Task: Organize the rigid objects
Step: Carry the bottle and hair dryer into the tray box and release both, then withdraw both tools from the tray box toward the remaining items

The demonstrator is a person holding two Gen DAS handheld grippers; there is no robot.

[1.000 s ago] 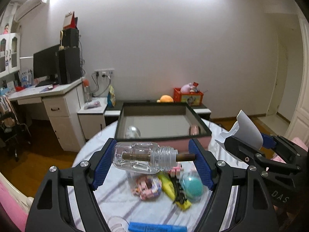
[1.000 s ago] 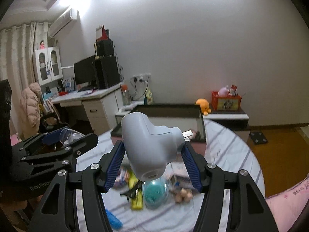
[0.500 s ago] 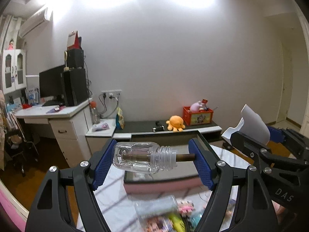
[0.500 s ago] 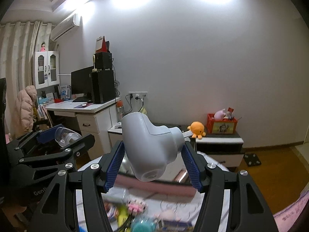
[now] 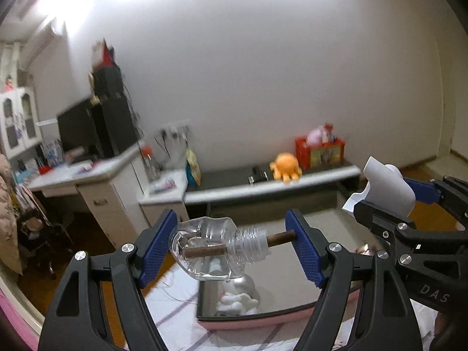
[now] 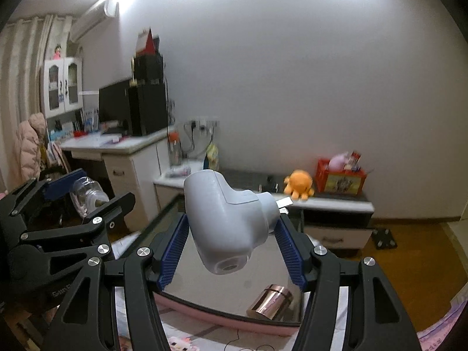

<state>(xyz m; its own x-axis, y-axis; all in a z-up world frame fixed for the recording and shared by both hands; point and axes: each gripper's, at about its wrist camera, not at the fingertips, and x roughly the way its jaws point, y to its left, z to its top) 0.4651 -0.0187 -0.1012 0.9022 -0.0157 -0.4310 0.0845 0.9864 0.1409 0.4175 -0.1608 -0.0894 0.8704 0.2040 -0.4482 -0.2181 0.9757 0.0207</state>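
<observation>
My left gripper (image 5: 231, 248) is shut on a clear glass bottle (image 5: 216, 248) with a brown stick through its neck, held sideways between the blue pads above the near-left corner of a pink-sided box (image 5: 263, 321). My right gripper (image 6: 232, 248) is shut on a white plastic gadget (image 6: 225, 222) with a round nozzle, held over the same box (image 6: 222, 318). Each gripper shows at the edge of the other's view: the right gripper (image 5: 409, 204) with its gadget, the left gripper (image 6: 73, 201) with its bottle.
Inside the box lie a silver round object with a white fluffy thing (image 5: 239, 298) and a copper-coloured cylinder (image 6: 270, 301). The box rests on a table with a striped white cloth (image 5: 175, 307). Behind stand a white desk (image 6: 122, 158) and a low shelf with an orange plush (image 6: 299, 184).
Both grippers have moved forward over the table with their loads. The clutter of small items has dropped out of view and the box now lies directly beneath the fingers.
</observation>
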